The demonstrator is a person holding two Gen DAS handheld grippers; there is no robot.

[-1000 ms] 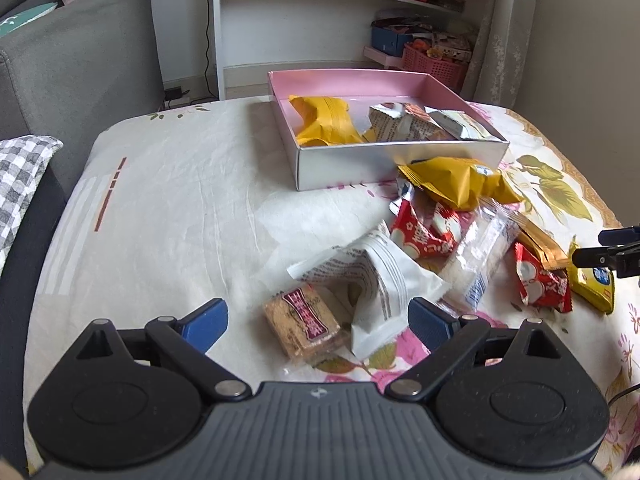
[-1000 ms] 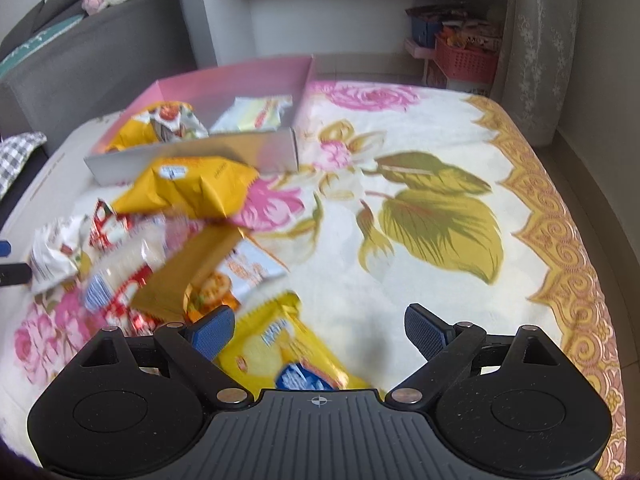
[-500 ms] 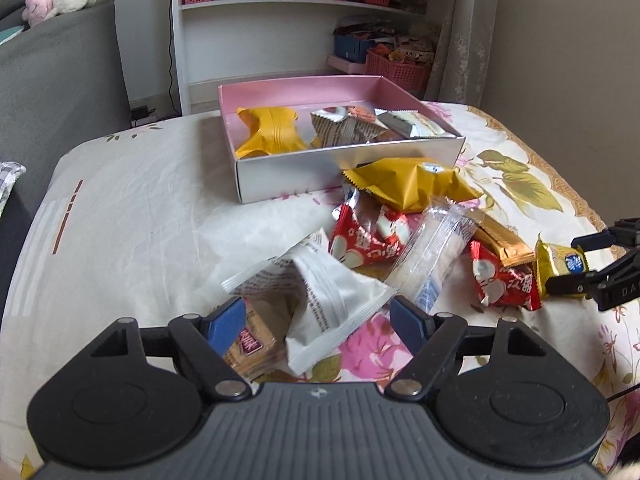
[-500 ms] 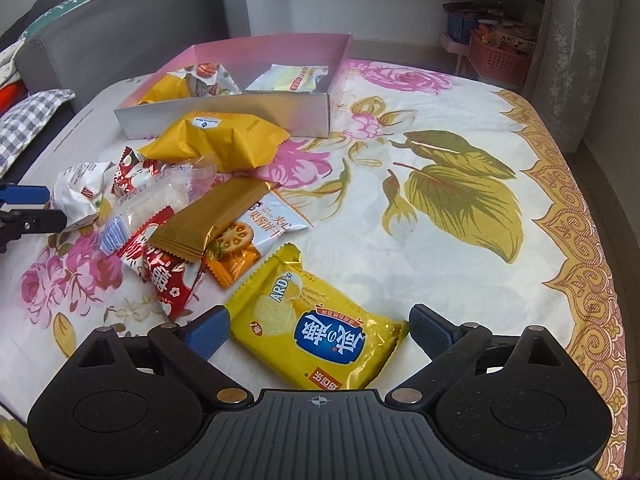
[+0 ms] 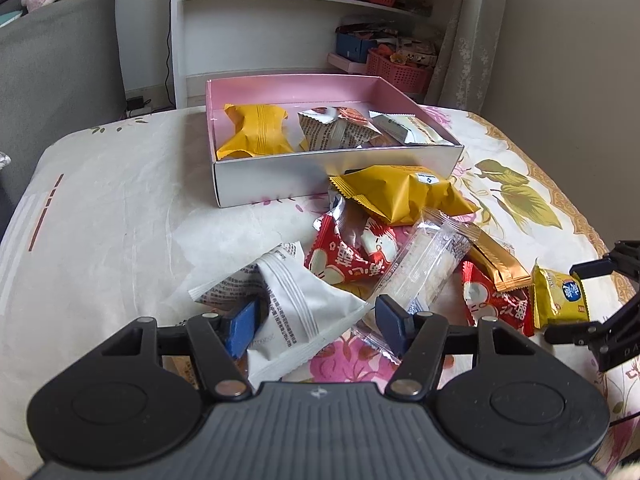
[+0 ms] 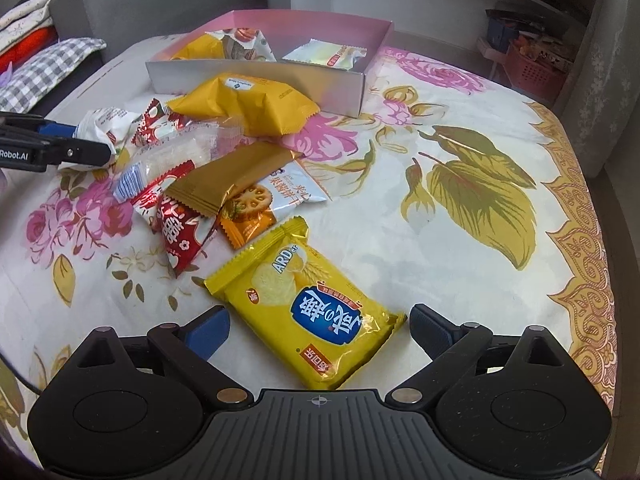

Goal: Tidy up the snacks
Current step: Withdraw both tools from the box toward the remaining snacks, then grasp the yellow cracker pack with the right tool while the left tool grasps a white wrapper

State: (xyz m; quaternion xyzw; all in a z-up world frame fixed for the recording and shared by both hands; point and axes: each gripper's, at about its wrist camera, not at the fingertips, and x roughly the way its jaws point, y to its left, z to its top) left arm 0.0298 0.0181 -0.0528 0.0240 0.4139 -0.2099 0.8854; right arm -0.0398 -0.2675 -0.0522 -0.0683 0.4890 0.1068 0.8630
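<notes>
A pink box (image 5: 336, 178) holds three snack packets at the back of the bed; it also shows in the right wrist view (image 6: 256, 76). Loose snacks lie in front of it. My left gripper (image 5: 316, 318) is open around a white packet (image 5: 296, 312), its fingers on either side. My right gripper (image 6: 320, 330) is open around the near end of a yellow chip packet (image 6: 304, 300), which also shows in the left wrist view (image 5: 560, 296). A large yellow packet (image 5: 404, 196), red packets (image 5: 352, 256) and a clear packet (image 5: 424, 268) lie between.
The floral bedsheet (image 6: 460, 216) covers the surface. A grey sofa (image 5: 56, 64) stands at the left and a white shelf (image 5: 280, 32) behind the box. A pink basket (image 5: 400, 72) sits by the curtain at the back right.
Both grippers have moved forward and lower. The left one now straddles the white packet; the right one straddles the yellow chip packet. The brown biscuit packet is hidden under the left gripper.
</notes>
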